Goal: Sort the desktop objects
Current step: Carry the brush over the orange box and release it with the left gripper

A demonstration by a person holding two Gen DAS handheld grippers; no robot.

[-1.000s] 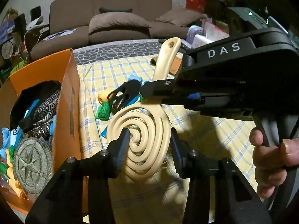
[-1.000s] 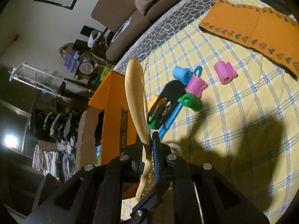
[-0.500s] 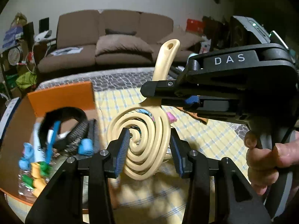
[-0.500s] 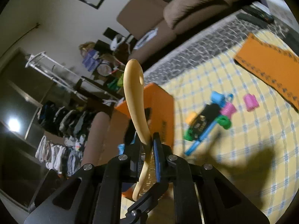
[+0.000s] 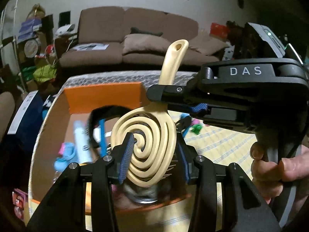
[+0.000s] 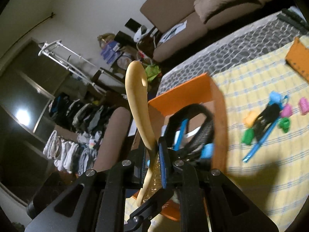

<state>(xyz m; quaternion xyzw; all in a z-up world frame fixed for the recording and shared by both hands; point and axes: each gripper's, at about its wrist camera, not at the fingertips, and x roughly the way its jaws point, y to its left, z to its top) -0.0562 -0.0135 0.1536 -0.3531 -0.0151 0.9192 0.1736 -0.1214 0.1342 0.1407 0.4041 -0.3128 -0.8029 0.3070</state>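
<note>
Brush (image 5: 146, 147) clamped by both grippers, left (image 5: 154, 154), right (image 6: 154, 154), apparently over orange box (image 6: 185, 90).

Brown sofa (image 5: 135, 36) — perhaps laundry (image 6: 65, 152) nearby.

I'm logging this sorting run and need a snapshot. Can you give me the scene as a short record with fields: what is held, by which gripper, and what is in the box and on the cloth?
held item: cream spiral hairbrush
left gripper: pads on either side of the brush's spiral head
right gripper: shut on the brush's handle neck
position: brush in the air over the orange box
box contents: black band, blue items, white tube; blurred
left on checked cloth: hair rollers, blue comb
</note>
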